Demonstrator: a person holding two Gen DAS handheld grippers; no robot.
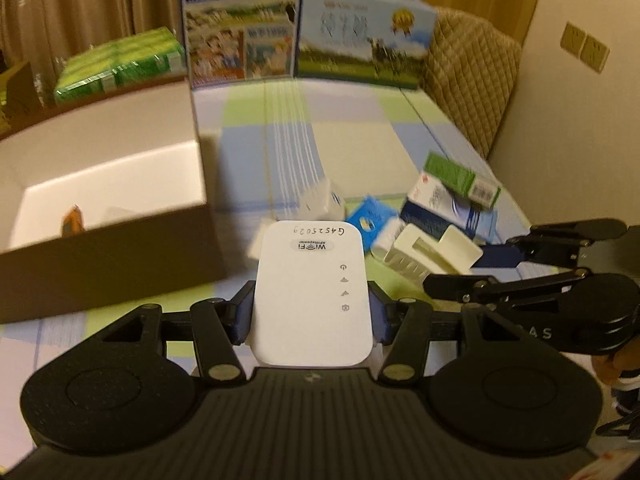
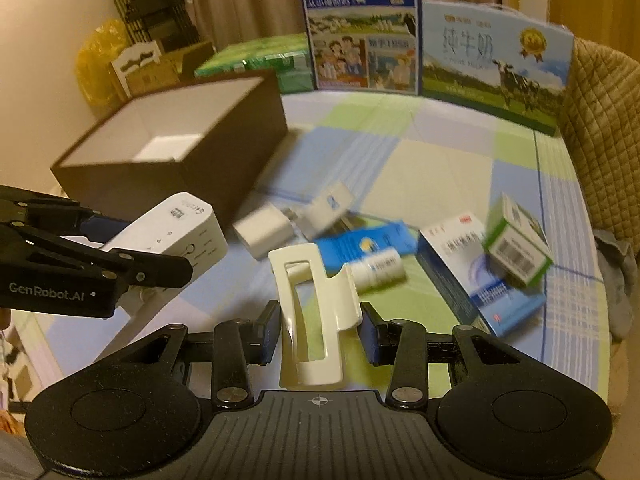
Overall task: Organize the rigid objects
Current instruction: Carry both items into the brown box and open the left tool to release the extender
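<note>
My left gripper is shut on a white WiFi repeater, held above the table just right of the brown open box. The repeater also shows in the right wrist view. My right gripper is shut on a cream hair claw clip; the clip also shows in the left wrist view. An orange item lies inside the box. On the table lie a white charger, a small white bottle, a blue packet, and medicine boxes.
Two milk cartons stand at the table's back edge, next to green packs. A quilted chair back is on the right. A green-and-white box rests on the blue medicine box. The brown box also shows in the right wrist view.
</note>
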